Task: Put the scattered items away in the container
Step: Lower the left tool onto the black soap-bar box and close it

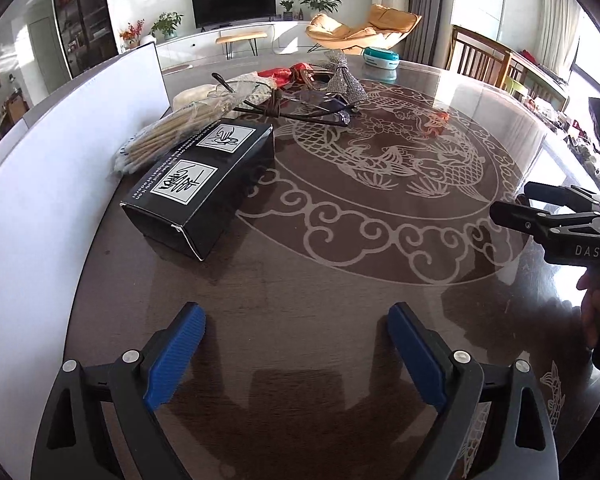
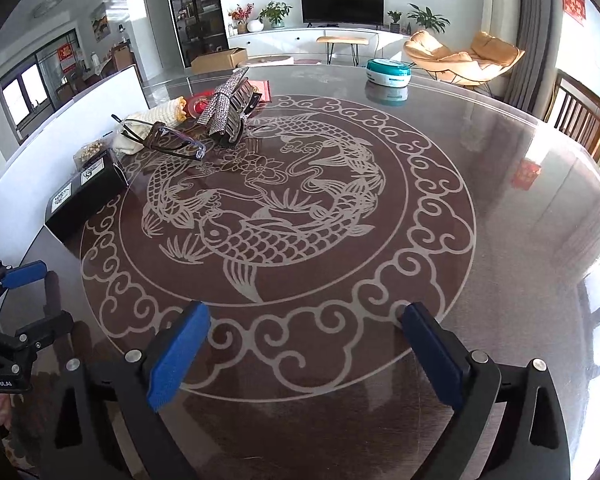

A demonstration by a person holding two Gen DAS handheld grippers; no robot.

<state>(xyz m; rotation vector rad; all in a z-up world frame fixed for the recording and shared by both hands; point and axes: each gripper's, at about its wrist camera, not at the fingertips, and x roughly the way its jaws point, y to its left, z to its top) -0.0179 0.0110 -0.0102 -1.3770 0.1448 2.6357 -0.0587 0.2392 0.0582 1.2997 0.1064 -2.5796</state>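
A black box (image 1: 198, 184) lies on its side on the round table, open end toward me; it also shows in the right wrist view (image 2: 86, 196). Behind it lie a bag of cotton swabs (image 1: 168, 136), glasses (image 1: 300, 110) (image 2: 168, 142), a silver sequin bow (image 1: 342, 80) (image 2: 224, 108), a cream knitted cloth (image 2: 156, 118) and a red packet (image 1: 280, 74). My left gripper (image 1: 296, 354) is open and empty, low over the table in front of the box. My right gripper (image 2: 304, 354) is open and empty over the table's near edge.
A white board (image 1: 60, 160) stands along the table's left side. A teal and white round case (image 1: 381, 58) (image 2: 389, 72) sits at the far edge. The fish-patterned table centre (image 2: 268, 208) lies between the grippers and the items. Wooden chairs (image 1: 484, 60) stand at the right.
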